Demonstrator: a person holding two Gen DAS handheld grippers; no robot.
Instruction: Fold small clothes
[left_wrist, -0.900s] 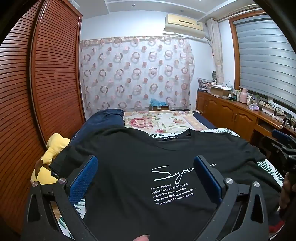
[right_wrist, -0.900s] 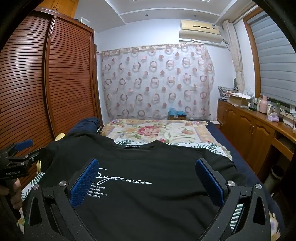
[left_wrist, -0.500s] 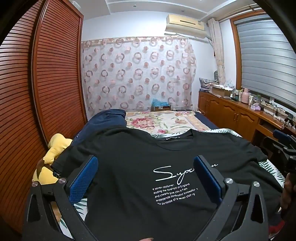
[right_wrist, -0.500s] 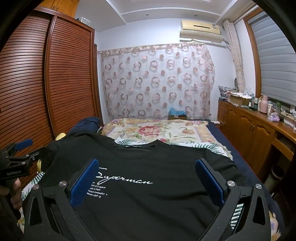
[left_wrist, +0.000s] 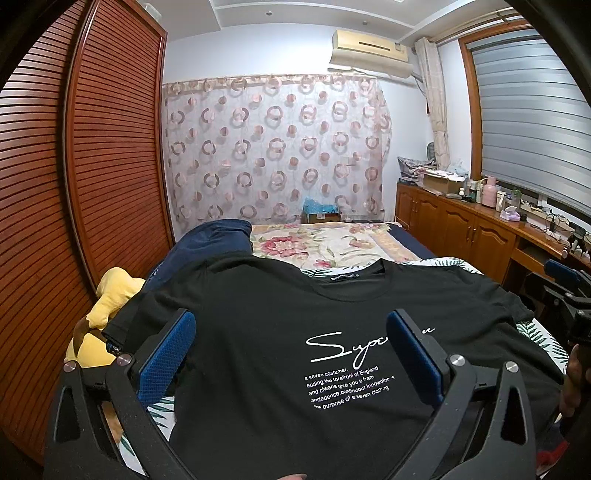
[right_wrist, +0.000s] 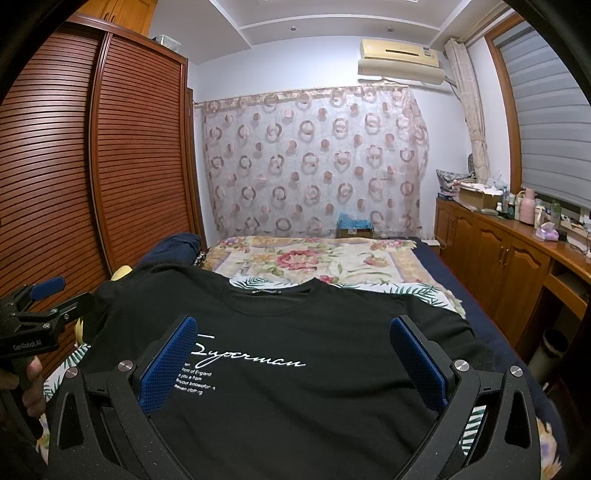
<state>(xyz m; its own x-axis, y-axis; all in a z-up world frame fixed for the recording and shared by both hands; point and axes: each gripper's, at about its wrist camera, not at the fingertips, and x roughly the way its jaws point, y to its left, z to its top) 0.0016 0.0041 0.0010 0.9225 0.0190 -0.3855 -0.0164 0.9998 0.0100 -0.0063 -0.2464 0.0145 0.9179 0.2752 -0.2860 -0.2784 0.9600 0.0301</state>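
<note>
A black T-shirt with white script print lies flat, front up, on the bed, collar toward the far end; the right wrist view shows the T-shirt too. My left gripper hovers open above the shirt's left half, nothing between its blue pads. Above the right half my right gripper is likewise open and holds nothing. The left gripper also appears at the left edge of the right wrist view, held by a hand. The right gripper shows at the right edge of the left wrist view.
The bed carries a floral quilt, a leaf-print sheet, a navy bundle and a yellow plush toy at the left. A slatted wardrobe lines the left side; wooden cabinets with clutter line the right.
The left wrist view has shifted slightly, so the shirt sits a little lower and further right in it. The right gripper has not moved, and both stay open.
</note>
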